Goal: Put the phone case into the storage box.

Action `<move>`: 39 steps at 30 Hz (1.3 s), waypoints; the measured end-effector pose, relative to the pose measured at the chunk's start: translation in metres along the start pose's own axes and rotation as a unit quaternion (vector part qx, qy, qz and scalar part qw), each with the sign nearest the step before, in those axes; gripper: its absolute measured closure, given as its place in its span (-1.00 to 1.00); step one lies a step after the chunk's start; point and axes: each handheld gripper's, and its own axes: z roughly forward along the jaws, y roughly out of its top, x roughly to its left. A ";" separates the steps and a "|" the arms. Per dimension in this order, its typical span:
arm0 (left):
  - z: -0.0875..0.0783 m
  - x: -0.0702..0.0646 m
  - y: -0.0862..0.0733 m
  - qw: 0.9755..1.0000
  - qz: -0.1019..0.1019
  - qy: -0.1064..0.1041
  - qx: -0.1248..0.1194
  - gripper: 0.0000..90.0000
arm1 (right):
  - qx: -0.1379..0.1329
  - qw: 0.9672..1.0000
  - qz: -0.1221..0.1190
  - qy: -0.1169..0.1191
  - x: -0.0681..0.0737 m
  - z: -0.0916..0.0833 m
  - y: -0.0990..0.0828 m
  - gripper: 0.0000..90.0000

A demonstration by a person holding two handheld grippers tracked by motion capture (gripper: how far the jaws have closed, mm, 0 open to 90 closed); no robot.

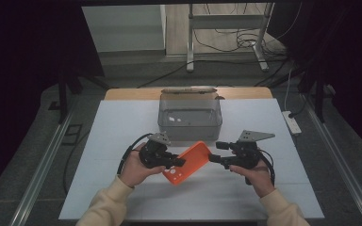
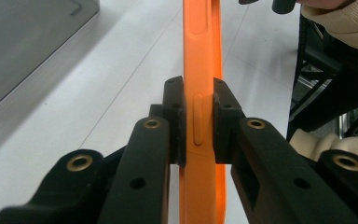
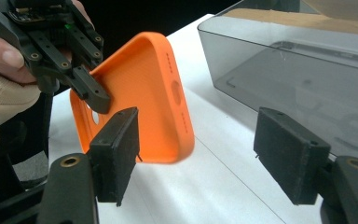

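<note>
An orange phone case [image 1: 191, 160] hangs tilted above the white table [image 1: 118, 127], held edge-on. My left gripper [image 1: 178, 163] is shut on its lower left part; in the left gripper view the pads clamp the case [image 2: 201, 46] at its side button, with the left gripper [image 2: 199, 116] upright around it. My right gripper [image 1: 215, 153] is level with the case's upper right end, open. In the right gripper view its jaws [image 3: 205, 154] stand wide apart with nothing between the pads, and the case [image 3: 154, 93] hangs just beyond them, its hollow side facing me and the left gripper [image 3: 91, 93] pinching its far edge.
A smoky transparent bin [image 1: 188, 129] stands behind the case at the table's middle, also close on the right in the right gripper view [image 3: 284, 60]. A power strip [image 1: 292, 123] lies off the table's right edge. A metal stand [image 1: 226, 21] and cables are on the floor beyond.
</note>
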 end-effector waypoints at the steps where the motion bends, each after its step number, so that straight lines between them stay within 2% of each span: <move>1: -0.001 0.000 0.000 1.000 0.000 0.002 0.000 0.77 | 0.000 1.000 0.001 -0.001 0.000 0.000 0.000 -0.34; 17: -0.007 0.003 -0.002 1.000 -0.012 0.026 -0.004 0.77 | 0.012 1.000 0.001 -0.023 -0.001 -0.009 -0.012 -0.42; 27: -0.010 0.003 -0.001 0.999 -0.017 0.032 -0.013 0.77 | 0.024 0.999 0.001 -0.042 -0.001 -0.018 -0.024 -0.43; 35: -0.013 0.003 -0.001 0.999 -0.018 0.036 -0.014 0.77 | 0.028 0.997 -0.014 -0.064 -0.001 -0.022 -0.028 -0.44; 39: -0.014 0.002 -0.001 0.999 -0.017 0.037 -0.014 0.77 | 0.028 0.997 -0.013 -0.070 -0.002 -0.023 -0.030 -0.45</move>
